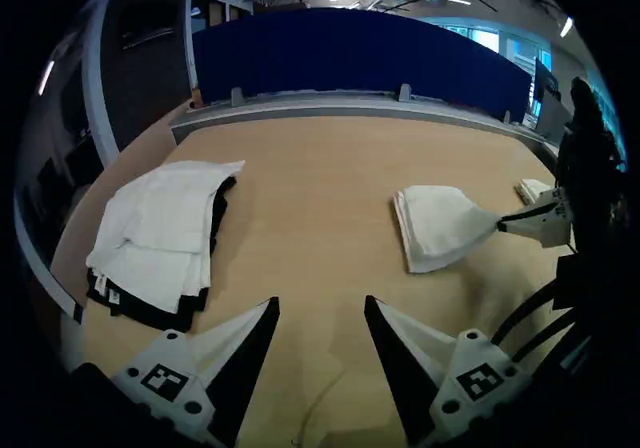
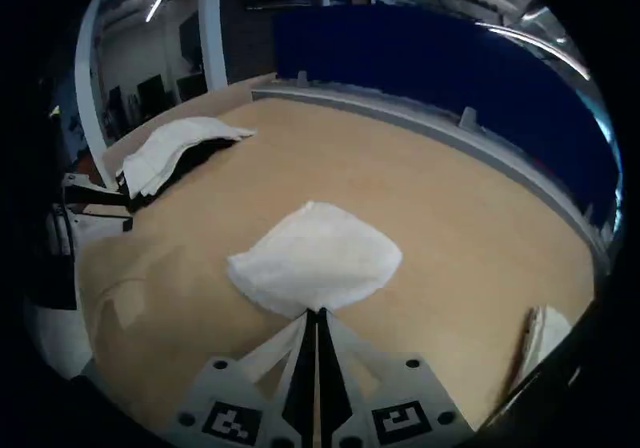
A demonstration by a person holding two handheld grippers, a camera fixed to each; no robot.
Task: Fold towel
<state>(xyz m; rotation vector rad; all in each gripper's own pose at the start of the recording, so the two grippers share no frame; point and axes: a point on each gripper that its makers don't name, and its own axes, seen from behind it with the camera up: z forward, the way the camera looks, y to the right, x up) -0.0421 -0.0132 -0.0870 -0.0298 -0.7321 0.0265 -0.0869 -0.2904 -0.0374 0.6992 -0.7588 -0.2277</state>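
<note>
A folded white towel (image 1: 438,224) lies on the wooden table (image 1: 336,168) at the right, and in the right gripper view the same towel (image 2: 316,262) sits just beyond the fingertips. My right gripper (image 2: 318,314) is shut on the towel's near corner, pulling it into a point. From the left gripper view, that right gripper (image 1: 506,225) reaches in from the right edge. My left gripper (image 1: 320,304) is open near the table's front edge, with nothing between its fingers.
A stack of white and black towels (image 1: 160,236) lies at the table's left, also seen as the stack (image 2: 172,154) at far left. Another folded white cloth (image 1: 532,190) rests at the right edge. A blue partition (image 1: 352,52) lines the back.
</note>
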